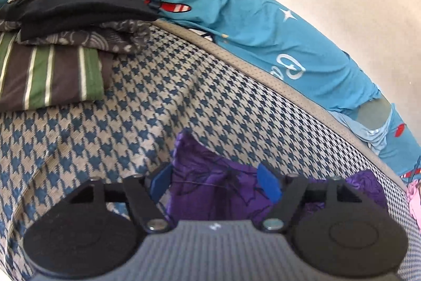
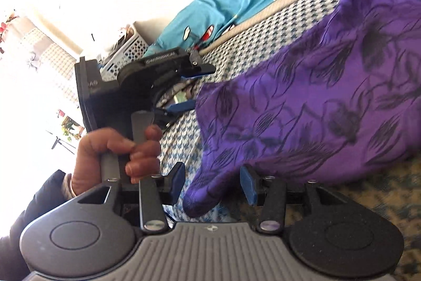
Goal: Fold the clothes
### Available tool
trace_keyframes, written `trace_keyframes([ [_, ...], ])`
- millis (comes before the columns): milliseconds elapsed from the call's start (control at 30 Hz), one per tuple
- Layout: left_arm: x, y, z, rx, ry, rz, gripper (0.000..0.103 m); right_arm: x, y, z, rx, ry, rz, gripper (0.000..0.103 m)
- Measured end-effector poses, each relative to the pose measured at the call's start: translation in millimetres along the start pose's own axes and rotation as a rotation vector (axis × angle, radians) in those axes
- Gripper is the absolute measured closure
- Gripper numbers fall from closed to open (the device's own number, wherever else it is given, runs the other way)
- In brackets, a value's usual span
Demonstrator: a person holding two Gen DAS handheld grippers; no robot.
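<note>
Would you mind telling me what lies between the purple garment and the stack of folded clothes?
In the left wrist view, only bare houndstooth bed cover separates the purple garment from the stack of folded clothes.

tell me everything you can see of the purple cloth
The purple cloth looks like shiny, crinkled fabric with a dark floral print. It lies loosely spread, unfolded, on the houndstooth bed cover. One corner sits between the open fingers of the right gripper; another edge lies between those of the open left gripper.
</note>
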State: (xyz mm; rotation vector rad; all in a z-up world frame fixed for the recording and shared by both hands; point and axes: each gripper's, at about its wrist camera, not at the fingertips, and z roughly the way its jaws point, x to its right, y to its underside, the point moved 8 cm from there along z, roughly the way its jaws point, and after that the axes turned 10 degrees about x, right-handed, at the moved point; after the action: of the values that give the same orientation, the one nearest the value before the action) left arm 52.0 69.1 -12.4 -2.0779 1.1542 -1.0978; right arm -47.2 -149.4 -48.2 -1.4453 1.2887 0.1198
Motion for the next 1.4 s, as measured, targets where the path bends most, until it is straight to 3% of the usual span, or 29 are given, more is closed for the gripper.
trace_keyframes([
  [200,17.9,8.2,2.0,-0.018,0.051,0.02,0.022,1.7,-12.7,-19.2,-0.024,-0.003,-0.064,0.057],
  [400,30.9,19.4,8.0,-0.049,0.078,0.05,0.021,23.1,-32.1,-24.4,-0.006,0.061,-0.08,0.057],
  [667,43.6,32.3,13.9,-0.052,0.071,0.114,0.012,47.0,-66.8,-24.1,0.035,0.116,-0.12,0.057],
  [867,50.7,42.1,20.5,-0.058,0.074,0.122,0.004,67.8,-100.5,-15.5,0.067,0.161,-0.187,0.057],
  [1167,54.6,57.2,34.6,-0.083,0.048,0.109,0.002,110.6,-136.2,13.6,0.086,0.219,-0.184,0.057],
  [1400,63.3,64.6,35.8,-0.091,0.061,0.147,0.001,118.0,-158.5,33.6,0.108,0.231,-0.251,0.057],
])
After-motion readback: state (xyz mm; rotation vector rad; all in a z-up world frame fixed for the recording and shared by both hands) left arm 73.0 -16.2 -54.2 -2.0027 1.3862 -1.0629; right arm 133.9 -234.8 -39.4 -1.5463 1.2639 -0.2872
